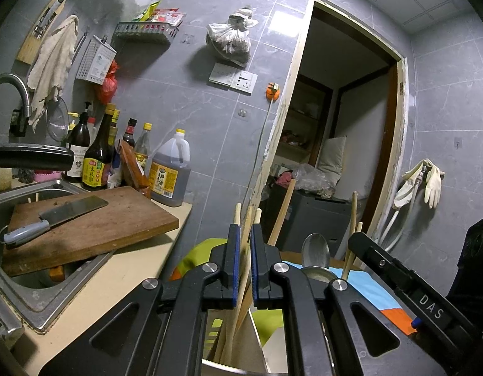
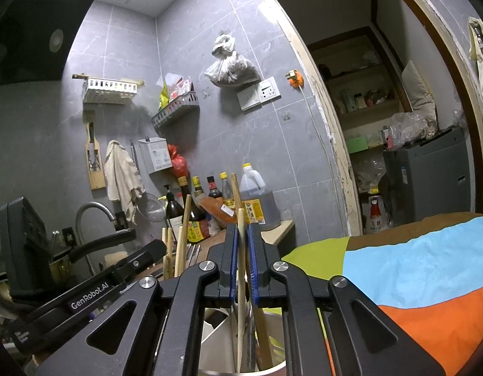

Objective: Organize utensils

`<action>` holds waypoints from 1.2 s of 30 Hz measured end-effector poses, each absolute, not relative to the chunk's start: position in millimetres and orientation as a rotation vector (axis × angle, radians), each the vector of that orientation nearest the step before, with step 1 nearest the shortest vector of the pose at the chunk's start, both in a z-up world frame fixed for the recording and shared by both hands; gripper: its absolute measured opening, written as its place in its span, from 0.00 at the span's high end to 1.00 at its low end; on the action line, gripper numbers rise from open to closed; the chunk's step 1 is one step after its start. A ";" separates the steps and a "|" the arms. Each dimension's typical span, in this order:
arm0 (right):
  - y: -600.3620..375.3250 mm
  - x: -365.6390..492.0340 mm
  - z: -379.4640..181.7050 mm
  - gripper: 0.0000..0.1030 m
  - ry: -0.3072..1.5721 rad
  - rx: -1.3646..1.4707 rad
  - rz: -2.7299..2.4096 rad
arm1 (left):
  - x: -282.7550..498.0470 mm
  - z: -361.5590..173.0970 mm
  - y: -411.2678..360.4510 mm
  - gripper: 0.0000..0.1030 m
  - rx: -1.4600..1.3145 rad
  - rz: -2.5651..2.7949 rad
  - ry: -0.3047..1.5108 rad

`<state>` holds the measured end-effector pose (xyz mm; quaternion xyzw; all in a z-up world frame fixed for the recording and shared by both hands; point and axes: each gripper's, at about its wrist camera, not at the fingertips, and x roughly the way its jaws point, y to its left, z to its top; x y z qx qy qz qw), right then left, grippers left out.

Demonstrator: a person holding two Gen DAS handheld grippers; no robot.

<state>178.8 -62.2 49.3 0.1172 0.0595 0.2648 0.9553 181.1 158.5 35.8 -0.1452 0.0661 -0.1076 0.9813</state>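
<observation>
- The left gripper [image 1: 245, 235] has its blue-padded jaws drawn close around wooden chopsticks [image 1: 248, 219], gripping them partway up; their tips stand above the pads and their lower ends drop into a steel-rimmed utensil holder [image 1: 222, 368] below.
- The right gripper [image 2: 242, 235] is likewise clenched on a single pale chopstick [image 2: 241, 219], whose shaft also runs down into the holder [image 2: 266, 371], with a darker wooden stick touching it behind.
- Just beside the left gripper a metal spoon [image 1: 316, 250] stands bowl-up, with more chopsticks leaning near it.
- Judgement: chopsticks are light, stiff and smooth, so they may twist or slide between flat pads; a hold near mid-length, square across the shaft, should keep them steady. The spoon looks heavier and slicker, best taken by its handle.
- Farther out to the left are a cutting board [image 1: 94, 225] with a cleaver [image 1: 56, 216] over the sink [image 1: 28, 291], and sauce bottles [image 1: 98, 156] by the wall; a colourful cloth [image 2: 414, 266] lies to the right.
</observation>
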 end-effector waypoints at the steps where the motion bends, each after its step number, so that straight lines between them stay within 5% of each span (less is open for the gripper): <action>1: -62.2 178.4 49.9 0.94 0.121 0.239 0.538 | 181.1 35.8 158.3 0.96 -0.292 -0.216 0.132; 9: -63.2 174.6 47.6 0.89 0.113 0.213 0.516 | 176.7 42.9 160.3 0.95 -0.288 -0.231 0.115; 17: -71.9 166.1 53.2 0.79 0.086 0.200 0.487 | 171.5 48.6 164.7 0.83 -0.297 -0.248 0.086; 32: -108.6 137.1 69.8 0.51 0.081 0.178 0.401 | 152.3 60.8 149.7 0.44 -0.290 -0.295 0.047; 36: -121.8 128.5 73.4 0.30 0.088 0.179 0.391 | 145.7 58.4 140.2 0.29 -0.279 -0.312 0.068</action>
